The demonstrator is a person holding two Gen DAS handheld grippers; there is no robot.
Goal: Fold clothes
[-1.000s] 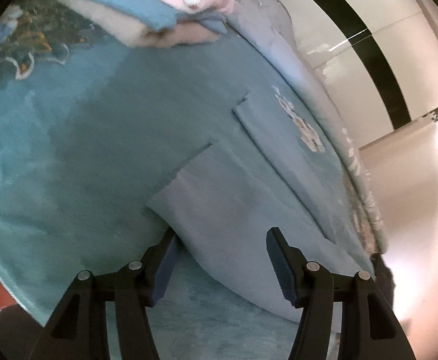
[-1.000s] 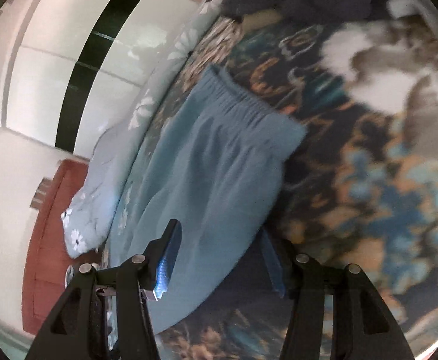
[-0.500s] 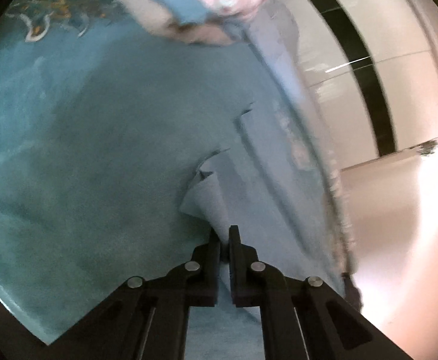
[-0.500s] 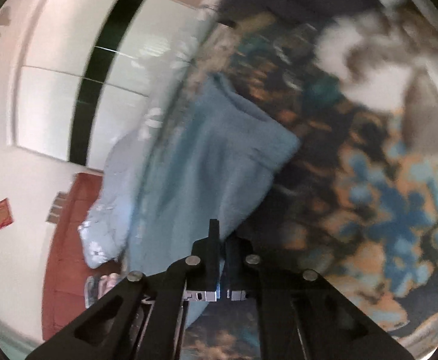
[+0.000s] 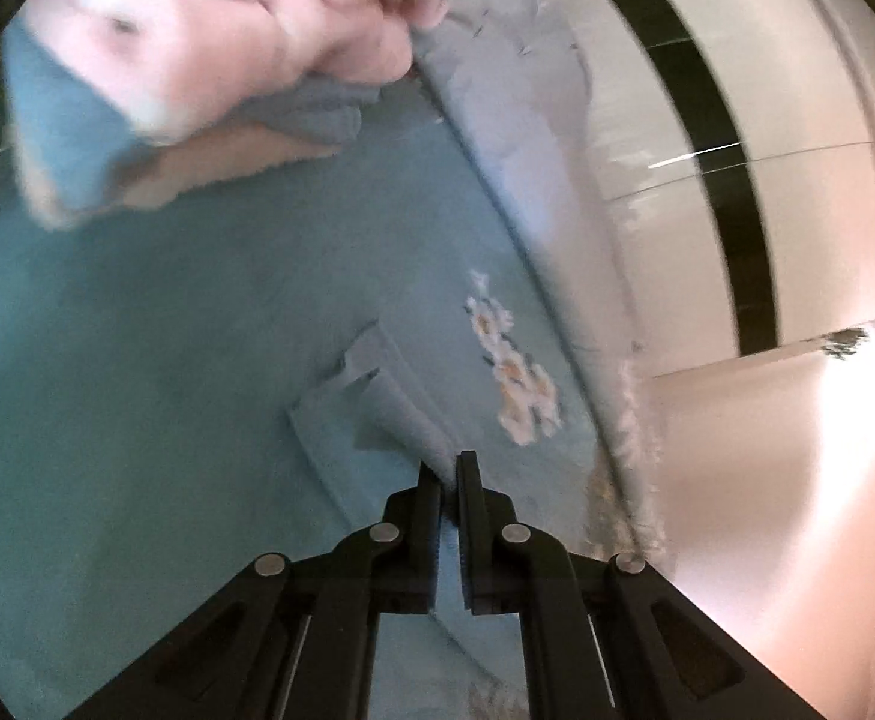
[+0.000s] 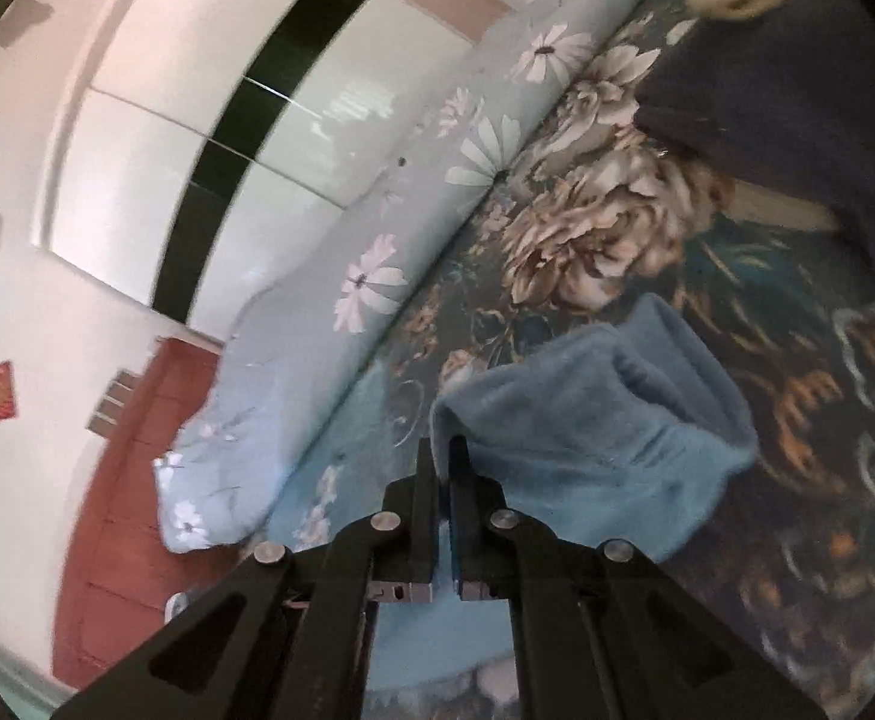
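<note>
Now both grippers are clenching the blue trousers (image 6: 587,426), which are lying on the bed (image 6: 797,540). Left gripper (image 5: 448,465): jaws pinched tight on the leg-hem end (image 5: 389,414), cloth lifting into a ridge just ahead of the tips. Right gripper (image 6: 442,450): jaws pinched on an edge at the waistband end, fleece bunching into a loose hump just beyond the tips.

Judging the step: a lengthwise fold, ends being brought together.

Risks from here:
- Each grip is taking only a thin edge. Fleece is thick and slack; a fast swing could be pulling it out of the jaws.
- Cannot tell whether each pinch is holding both layers. If only one, the under layer will be dragging and the fold will be landing crooked.
- The hump by the right gripper is already wrinkling; laying it down unsmoothed will be trapping creases.
- Uneven lift between the hands will be skewing the edges.

Around the trousers:
- Folded stack (image 5: 197,72), pink over blue, beyond the hem end, well apart. Could be crowding the landing spot if the carry runs long.
- Daisy-print quilt (image 6: 413,252) rolled along the bed's far side, near the trousers.
- Dark garment (image 6: 785,114) beyond the waistband end, apart.
- Wardrobe (image 6: 227,132) past the quilt; not in the way.
</note>
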